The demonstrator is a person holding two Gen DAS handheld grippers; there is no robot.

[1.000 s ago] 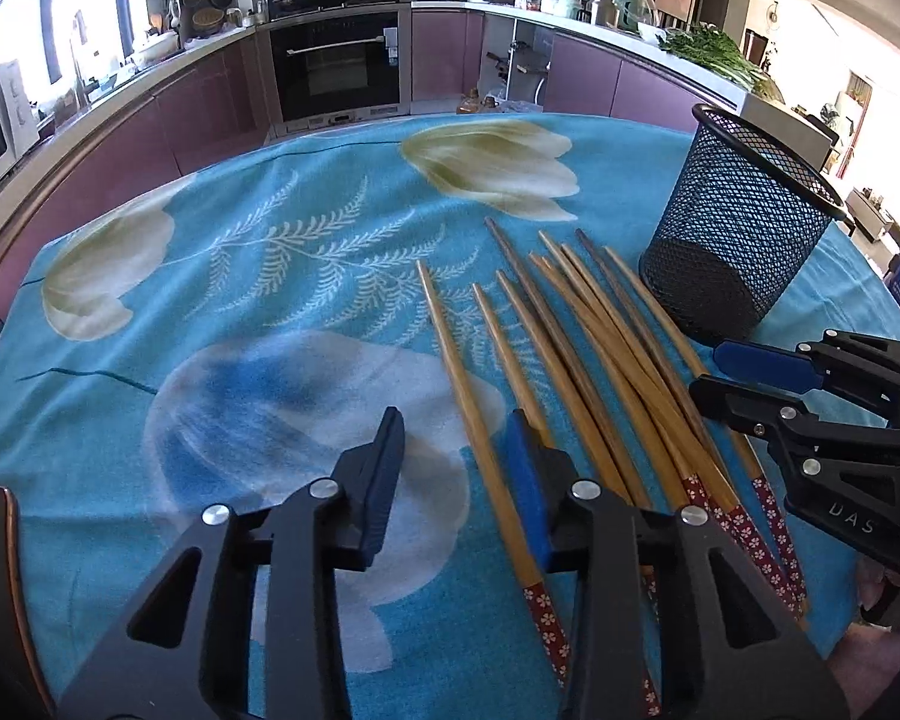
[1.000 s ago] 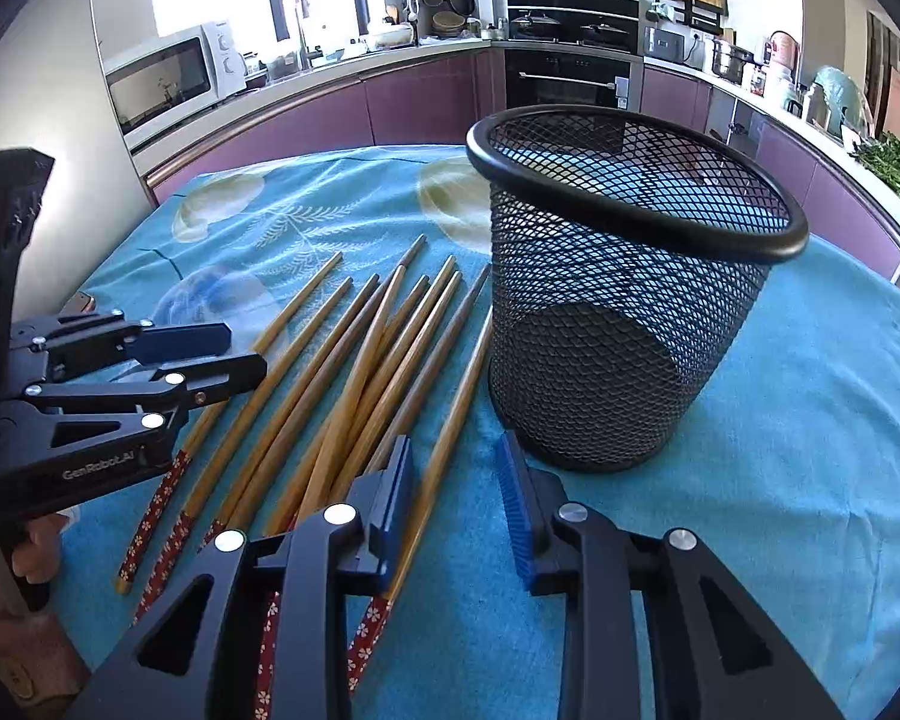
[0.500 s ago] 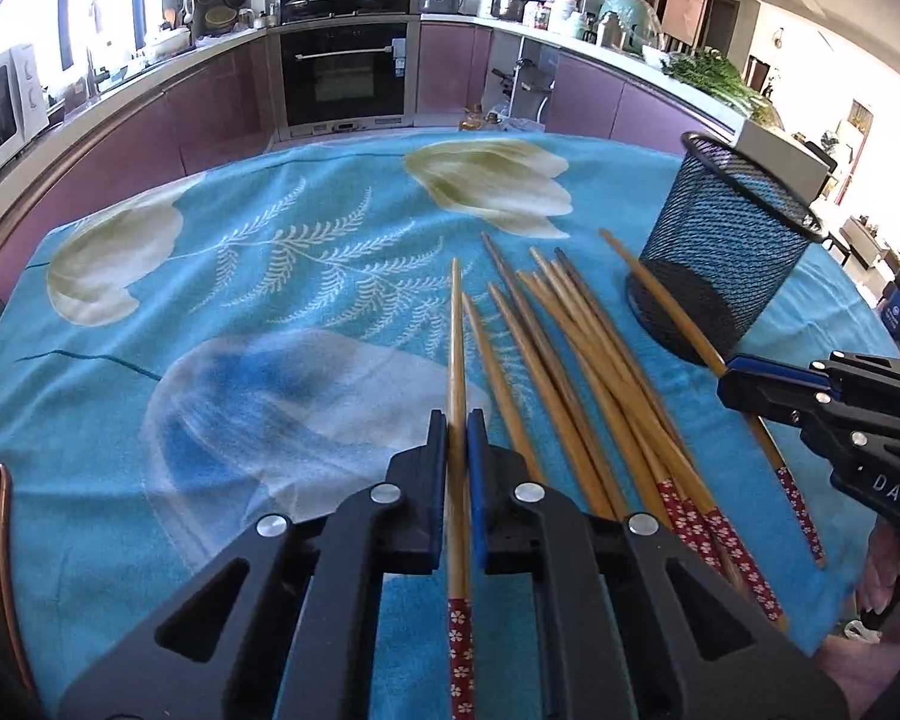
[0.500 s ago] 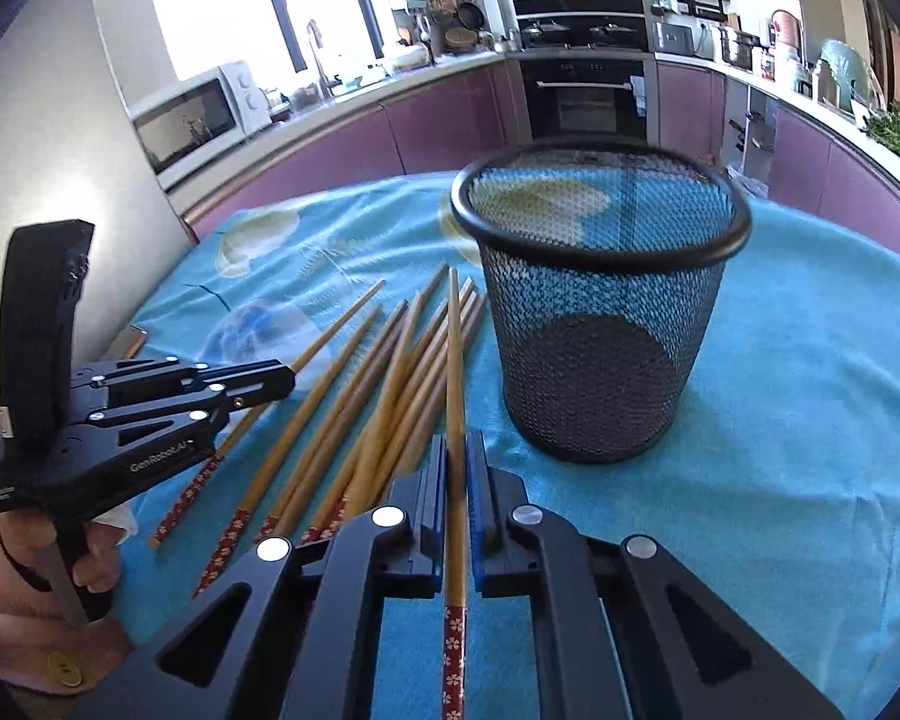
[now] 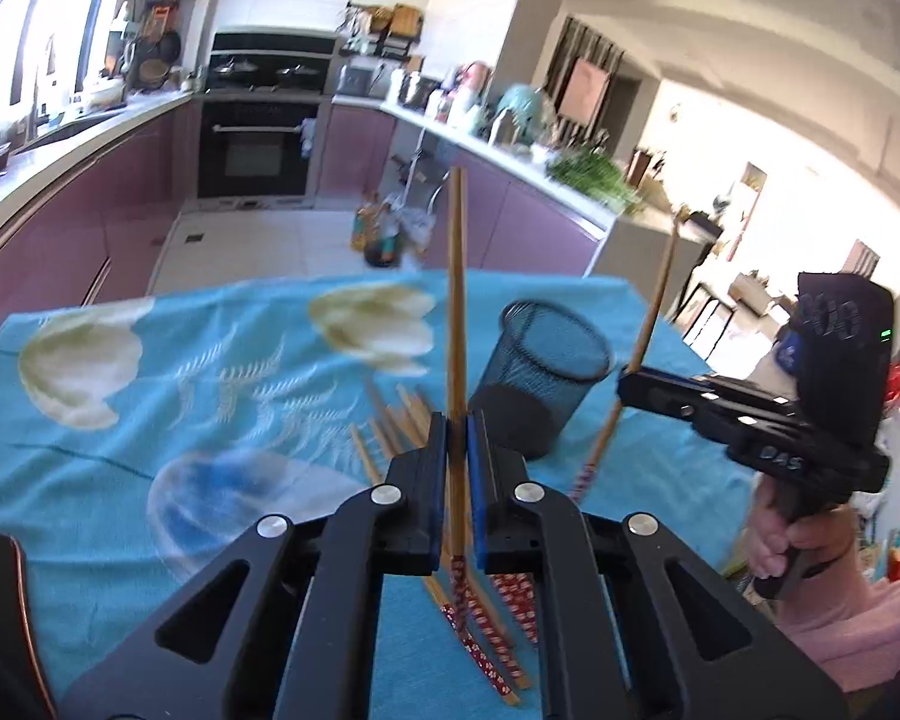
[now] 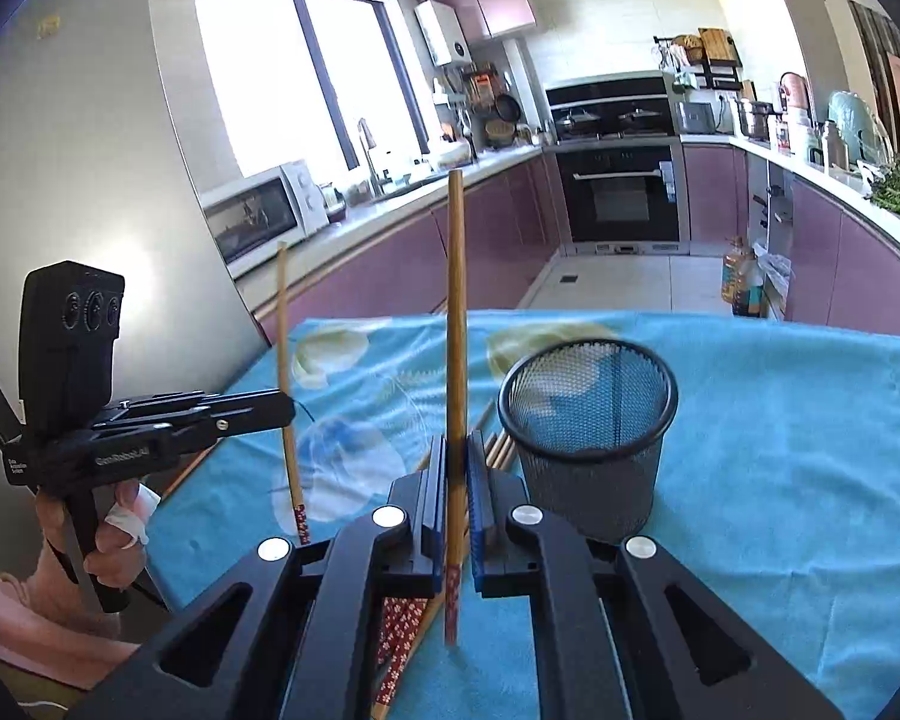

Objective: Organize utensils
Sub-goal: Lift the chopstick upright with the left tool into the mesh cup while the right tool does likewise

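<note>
Clamping one chopstick upright, the left claw hangs above the bench; the right claw grips another chopstick likewise. Remaining chopsticks lie on the blue cloth beside the empty mesh holder.

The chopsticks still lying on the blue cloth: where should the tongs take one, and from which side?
Take an outer chopstick of the pile at its bare bamboo shaft, coming from above with the tongs across its length. They lie flat, close together and partly overlapping, so only the top and outer edge are free. The mesh cup probably blocks that side.
</note>
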